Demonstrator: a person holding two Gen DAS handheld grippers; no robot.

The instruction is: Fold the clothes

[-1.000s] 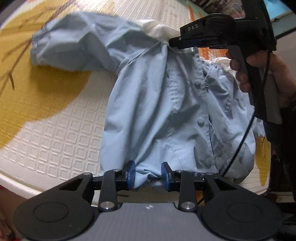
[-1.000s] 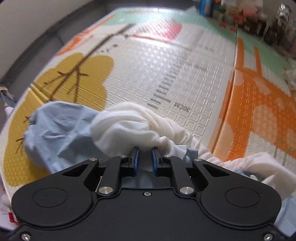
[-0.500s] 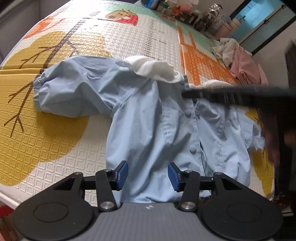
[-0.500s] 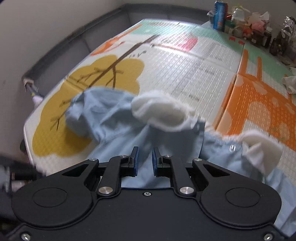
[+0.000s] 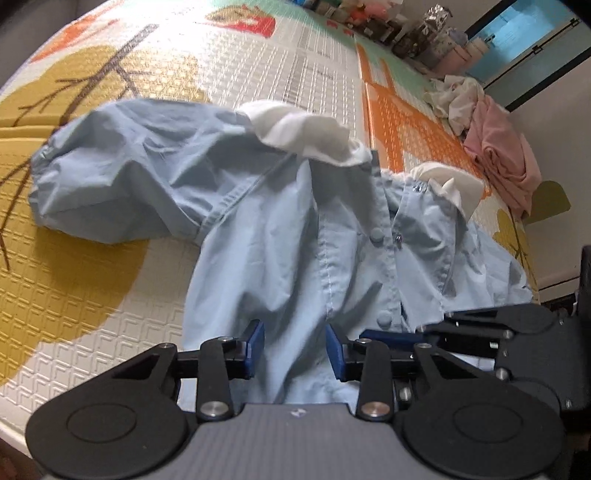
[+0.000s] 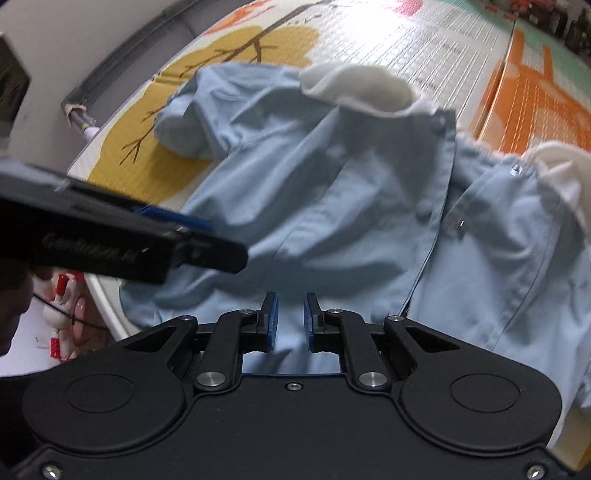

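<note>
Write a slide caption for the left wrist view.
Open left gripper over the hem of a crumpled light-blue shirt on a patterned play mat.

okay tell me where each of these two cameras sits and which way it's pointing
Left wrist view: on the left gripper, facing across the light blue buttoned shirt towards the far clutter; own open fingers and the right gripper show.
Right wrist view: on the right gripper, over the hem, facing the white collar; the left gripper crosses blurred.
Shared: shirt, collar, patterned foam mat.

A patterned mat point(image 5: 295, 66) is lying underneath; far right, pink cloth point(image 5: 498, 155) is sitting beside white cloth point(image 5: 458, 96); containers point(image 5: 417, 33) are lining the far edge.
</note>
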